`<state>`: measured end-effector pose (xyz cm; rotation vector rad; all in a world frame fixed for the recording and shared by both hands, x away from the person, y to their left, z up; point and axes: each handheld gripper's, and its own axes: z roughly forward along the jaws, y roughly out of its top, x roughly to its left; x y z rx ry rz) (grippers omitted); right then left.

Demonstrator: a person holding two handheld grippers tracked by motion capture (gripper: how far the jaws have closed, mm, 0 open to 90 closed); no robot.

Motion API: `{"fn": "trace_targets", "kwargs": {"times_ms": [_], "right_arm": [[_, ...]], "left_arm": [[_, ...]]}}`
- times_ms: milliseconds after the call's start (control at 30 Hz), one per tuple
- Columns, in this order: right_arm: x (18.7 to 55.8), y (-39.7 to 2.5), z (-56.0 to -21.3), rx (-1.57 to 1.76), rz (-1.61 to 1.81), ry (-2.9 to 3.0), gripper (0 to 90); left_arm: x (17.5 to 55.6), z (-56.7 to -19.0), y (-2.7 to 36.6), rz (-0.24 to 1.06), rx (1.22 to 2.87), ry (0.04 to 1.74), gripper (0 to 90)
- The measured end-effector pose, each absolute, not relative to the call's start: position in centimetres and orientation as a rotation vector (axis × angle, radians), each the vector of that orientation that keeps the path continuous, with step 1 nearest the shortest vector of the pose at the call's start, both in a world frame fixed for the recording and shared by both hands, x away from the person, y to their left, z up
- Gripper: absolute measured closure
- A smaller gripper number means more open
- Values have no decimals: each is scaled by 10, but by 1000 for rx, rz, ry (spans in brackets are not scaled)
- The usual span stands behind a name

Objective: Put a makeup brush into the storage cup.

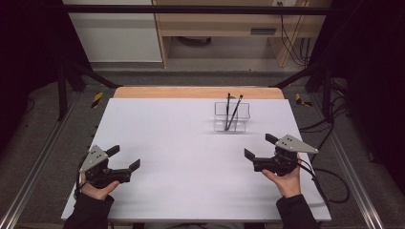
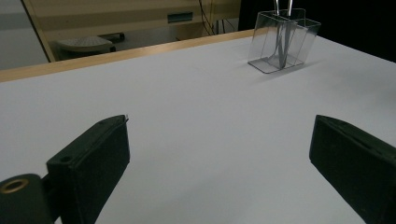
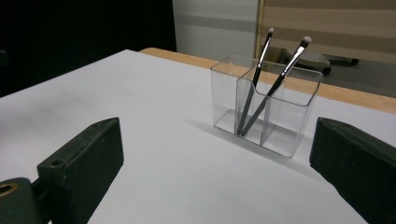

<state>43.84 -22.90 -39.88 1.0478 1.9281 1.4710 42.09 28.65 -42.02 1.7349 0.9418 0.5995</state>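
1. A white table top (image 1: 191, 157) is seen from above, with a strip of wooden edge (image 1: 198, 92) along its far side.
2. A clear plastic holder (image 1: 231, 116) stands upright on the far right part of the table, well apart from both grippers.
3. The holder is divided by an inner wall into compartments, as shown in the right gripper view (image 3: 266, 105).
4. Two slim dark brushes (image 1: 233, 111) stand in the holder, leaning so that they cross near the bottom; both appear to rest in the same middle compartment, with their tips rising above the rim.
5. In the right gripper view one brush (image 3: 254, 81) leans more steeply and the other brush (image 3: 275, 86) leans toward the right.
6. The left gripper (image 1: 126, 158) is held in a hand (image 1: 98, 188) at the near left of the table; its jaws are spread wide and nothing is held between them.
7. In the left gripper view only bare table is seen between the two black jaws, and the holder (image 2: 282, 42) is seen far off at the upper right.
8. The right gripper (image 1: 260, 147) is held in the other hand (image 1: 286, 181) at the near right; its jaws are likewise spread wide and are empty.
9. A grey three-cornered plate sits on top of each gripper, and a black cable (image 1: 329, 183) trails from the right one over the table's edge.
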Motion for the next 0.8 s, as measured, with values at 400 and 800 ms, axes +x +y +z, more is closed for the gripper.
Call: {"fn": "trace_targets", "kwargs": {"times_ms": [400,800], "right_arm": [[423,-244,-415,1074,1437,1931,27],[414,-252,-422,1093,1426,1923,25]], "left_arm": [[420,-420,287,600,1723,944,46],[420,-421,286,602,1725,938,46]]}}
